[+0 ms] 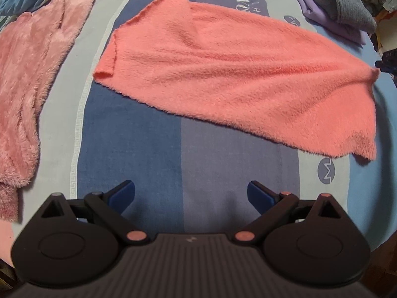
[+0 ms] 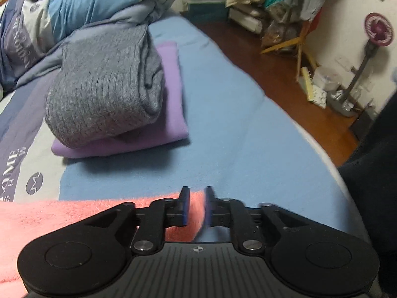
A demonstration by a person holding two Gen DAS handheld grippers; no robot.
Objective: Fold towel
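A coral pink towel lies spread across the striped bed sheet, and its right corner is drawn up to a point. In the left wrist view my right gripper shows as a dark shape at that corner. The right wrist view has the towel filling the narrow gap between the blue pads of my right gripper, which holds the corner. My left gripper hovers over bare sheet in front of the towel, jaws wide open and nothing between them.
A fluffy pale pink towel lies at the left. A folded grey knit rests on a folded purple cloth at the back right. Bedding is piled behind. The bed edge and a cluttered wooden floor lie to the right.
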